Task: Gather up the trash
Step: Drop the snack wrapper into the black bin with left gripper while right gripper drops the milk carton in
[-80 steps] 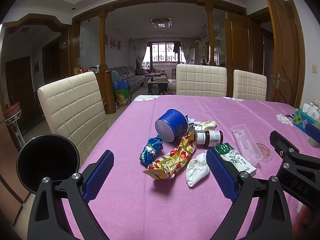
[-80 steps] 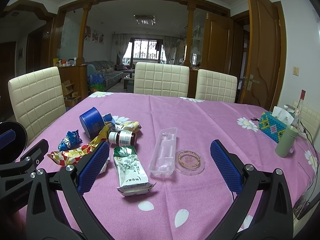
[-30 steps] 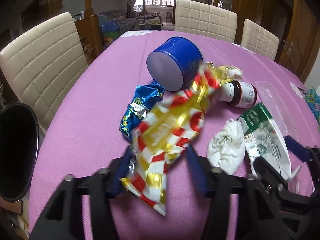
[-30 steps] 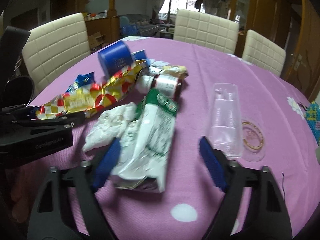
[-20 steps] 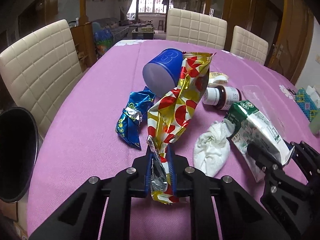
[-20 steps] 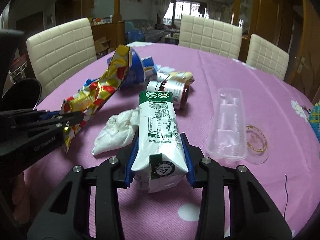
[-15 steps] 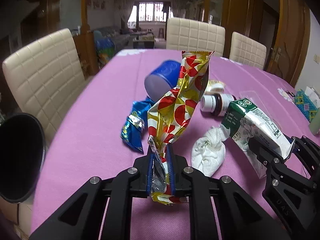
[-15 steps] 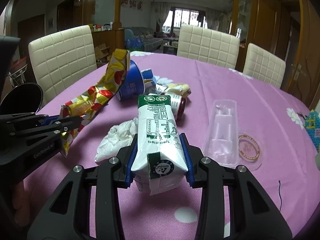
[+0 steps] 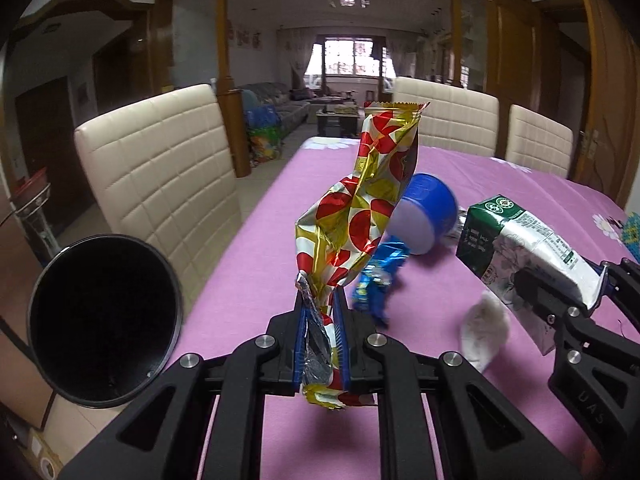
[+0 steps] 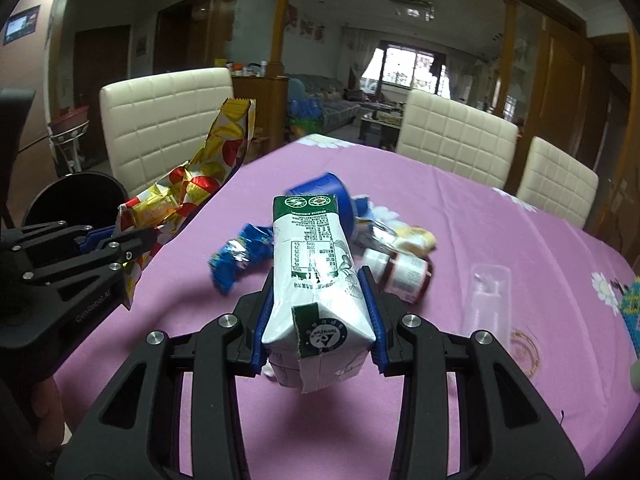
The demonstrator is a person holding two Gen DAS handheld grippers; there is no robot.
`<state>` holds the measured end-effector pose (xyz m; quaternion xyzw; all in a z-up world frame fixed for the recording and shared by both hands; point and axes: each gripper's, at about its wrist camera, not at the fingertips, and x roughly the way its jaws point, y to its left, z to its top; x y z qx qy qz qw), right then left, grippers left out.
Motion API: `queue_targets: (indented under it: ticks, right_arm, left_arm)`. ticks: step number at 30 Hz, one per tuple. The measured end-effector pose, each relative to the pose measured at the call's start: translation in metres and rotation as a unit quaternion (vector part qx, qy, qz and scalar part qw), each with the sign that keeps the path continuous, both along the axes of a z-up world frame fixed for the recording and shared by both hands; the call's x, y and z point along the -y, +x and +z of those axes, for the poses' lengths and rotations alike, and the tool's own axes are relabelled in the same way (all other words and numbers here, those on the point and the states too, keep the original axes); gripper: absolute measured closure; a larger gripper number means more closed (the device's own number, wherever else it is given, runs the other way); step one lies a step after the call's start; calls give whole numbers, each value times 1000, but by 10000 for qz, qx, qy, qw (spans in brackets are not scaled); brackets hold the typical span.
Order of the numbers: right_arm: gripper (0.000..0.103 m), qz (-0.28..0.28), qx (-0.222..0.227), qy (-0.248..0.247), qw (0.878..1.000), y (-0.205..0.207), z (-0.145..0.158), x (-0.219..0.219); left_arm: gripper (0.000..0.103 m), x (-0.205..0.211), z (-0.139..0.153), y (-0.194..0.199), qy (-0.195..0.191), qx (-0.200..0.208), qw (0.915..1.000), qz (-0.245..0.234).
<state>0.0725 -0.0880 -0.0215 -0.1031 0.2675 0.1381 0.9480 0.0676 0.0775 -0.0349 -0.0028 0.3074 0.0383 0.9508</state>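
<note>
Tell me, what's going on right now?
Left gripper shut on wrapper. Right gripper shut on carton. Both lifted off table. Bin at left, path clear.

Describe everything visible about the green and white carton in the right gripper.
The carton is a crumpled paper drink box, white with a green top panel, printed tables and a faint flower drawing. Its torn, flattened near end carries a round green mark. It is clear of the purple tablecloth, pointing away from the camera, and the right gripper clamps its two sides between blue pads. Nothing else touches it.
</note>
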Motion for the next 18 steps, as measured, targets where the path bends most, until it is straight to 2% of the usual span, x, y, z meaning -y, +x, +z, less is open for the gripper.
queue_targets:
  ticks: [9,15,18]
  right_arm:
    - [63,723,54,-265,9970,0,1,-67]
    - [63,1053,99,-336,9938,-1,3,-102]
    - [63,1163,132,-363,9925,0,5,-113]
  left_arm:
    - [90,-64,0,-11,112,123,9957,909]
    - [87,-106,-6,-23,267,162,9859,1642]
    - [87,-127,-7,-27,192,170,9819,1878]
